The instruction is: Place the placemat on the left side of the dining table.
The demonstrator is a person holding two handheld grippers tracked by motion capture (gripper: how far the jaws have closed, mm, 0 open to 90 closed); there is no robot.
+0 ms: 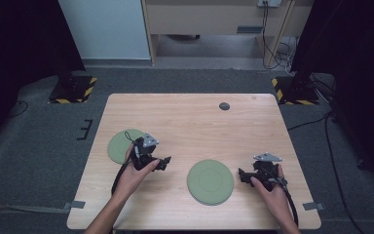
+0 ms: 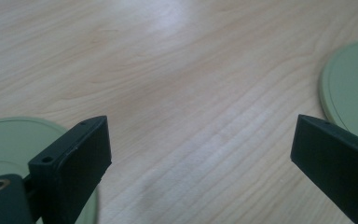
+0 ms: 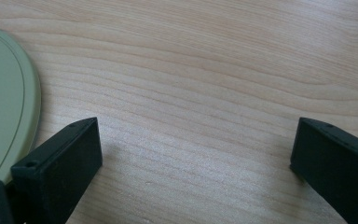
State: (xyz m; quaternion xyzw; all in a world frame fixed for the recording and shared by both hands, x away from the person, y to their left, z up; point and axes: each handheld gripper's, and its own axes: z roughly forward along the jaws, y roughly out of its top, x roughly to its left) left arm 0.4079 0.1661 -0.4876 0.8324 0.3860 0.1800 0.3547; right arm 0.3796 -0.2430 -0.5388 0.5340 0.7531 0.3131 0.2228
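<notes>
Where both tongs gape, plate [image 1: 210, 182] lies between.

The left black handheld tongs [image 1: 167, 161] carry a grey three-cornered plate on top with small dark holes in it; a black cable trails from the body back along the forearm. The right black handheld tongs [image 1: 241, 174] bear the same grey plate and a thicker black cable looping past the wrist. In both gripper views the jaws are flat, matte black rectangular blocks with small screw holes along the top edge; a brass-coloured threaded insert sits beside one jaw; the forearms are unsleeved.
</notes>
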